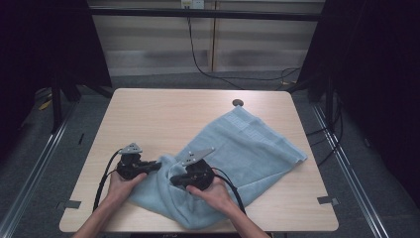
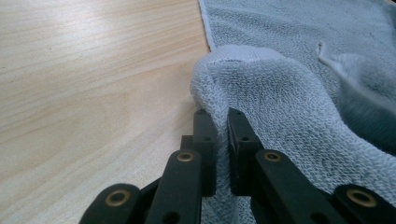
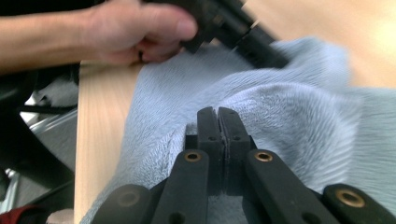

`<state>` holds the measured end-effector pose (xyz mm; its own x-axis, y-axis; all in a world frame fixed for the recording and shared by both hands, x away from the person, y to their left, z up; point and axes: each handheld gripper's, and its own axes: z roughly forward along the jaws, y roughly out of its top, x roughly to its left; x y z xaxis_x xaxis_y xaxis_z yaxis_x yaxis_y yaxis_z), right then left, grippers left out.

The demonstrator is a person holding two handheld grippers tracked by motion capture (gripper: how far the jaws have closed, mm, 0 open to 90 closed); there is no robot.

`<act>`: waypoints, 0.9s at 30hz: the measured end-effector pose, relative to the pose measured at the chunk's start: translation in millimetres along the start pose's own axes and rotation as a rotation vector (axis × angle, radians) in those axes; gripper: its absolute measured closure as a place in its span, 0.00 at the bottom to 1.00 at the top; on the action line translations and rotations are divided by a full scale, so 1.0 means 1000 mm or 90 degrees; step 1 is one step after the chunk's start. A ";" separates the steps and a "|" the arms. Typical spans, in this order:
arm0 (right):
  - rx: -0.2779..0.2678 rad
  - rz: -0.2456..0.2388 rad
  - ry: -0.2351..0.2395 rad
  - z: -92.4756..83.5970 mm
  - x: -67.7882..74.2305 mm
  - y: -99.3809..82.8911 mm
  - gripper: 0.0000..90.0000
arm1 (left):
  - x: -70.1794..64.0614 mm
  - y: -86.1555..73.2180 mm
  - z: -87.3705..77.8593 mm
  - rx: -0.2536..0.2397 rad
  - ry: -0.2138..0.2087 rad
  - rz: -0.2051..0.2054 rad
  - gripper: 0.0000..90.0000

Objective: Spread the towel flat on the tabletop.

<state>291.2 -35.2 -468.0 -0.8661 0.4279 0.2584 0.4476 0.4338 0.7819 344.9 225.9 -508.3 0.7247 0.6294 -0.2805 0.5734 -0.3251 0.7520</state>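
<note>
A light blue towel (image 1: 247, 148) lies rumpled across the right half of the wooden table (image 1: 163, 114). My left gripper (image 1: 157, 165) points right at the towel's near left edge. In the left gripper view, the left gripper (image 2: 222, 119) is shut on a raised fold of the towel (image 2: 280, 93). My right gripper (image 1: 173, 180) points left, just in front of the left one. In the right gripper view, the right gripper (image 3: 218, 114) has its jaws pressed together with the towel (image 3: 289, 116) bunched up at their tips. Beyond it, the left hand (image 3: 140, 32) holds the other gripper on the cloth.
A round cable hole (image 1: 237, 102) sits in the table near the towel's far corner. Bare wood (image 2: 93, 93) stretches left of the towel. Dark curtains and metal floor rails flank the table, and a black cable (image 1: 198, 59) hangs down the back wall.
</note>
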 end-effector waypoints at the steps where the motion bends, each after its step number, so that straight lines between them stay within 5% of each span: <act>1: -0.005 0.002 -0.005 -0.005 -0.001 0.001 0.99 | 0.000 0.000 -0.002 -0.004 0.001 0.000 0.94; 4: -0.053 0.018 -0.042 -0.040 -0.010 0.004 1.00 | 0.001 0.000 -0.013 -0.029 -0.006 -0.009 0.94; 11: -0.049 0.008 -0.105 -0.090 -0.012 -0.003 1.00 | -0.013 0.001 -0.037 -0.077 -0.029 -0.012 0.94; 12: -0.059 0.016 -0.131 -0.113 -0.013 -0.015 1.00 | -0.018 0.000 -0.041 -0.082 -0.027 -0.006 0.94; 14: -0.060 0.022 -0.137 -0.121 -0.014 -0.020 1.00 | -0.026 -0.003 -0.045 -0.084 -0.043 -0.007 0.94; 15: -0.058 0.032 -0.161 -0.138 -0.015 -0.034 1.00 | -0.032 -0.004 -0.046 -0.083 -0.051 0.000 0.94; 17: -0.051 0.036 -0.171 -0.146 -0.016 -0.041 1.00 | -0.048 -0.007 -0.043 -0.066 -0.070 0.019 0.94; 18: -0.040 0.049 -0.196 -0.160 -0.019 -0.055 1.00 | -0.062 -0.010 -0.037 -0.041 -0.081 0.051 0.94; 23: -0.027 0.088 -0.257 -0.185 -0.036 -0.082 1.00 | -0.085 -0.012 -0.021 -0.002 -0.137 0.070 0.93; 27: 0.004 0.109 -0.249 -0.188 -0.039 -0.104 0.99 | -0.102 -0.014 -0.014 0.028 -0.161 0.102 0.91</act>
<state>236.6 -245.8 -452.6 -0.6295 0.7625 0.1491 0.5802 0.3337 0.7430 257.5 176.6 -481.7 0.8764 0.3735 -0.3039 0.4558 -0.4401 0.7736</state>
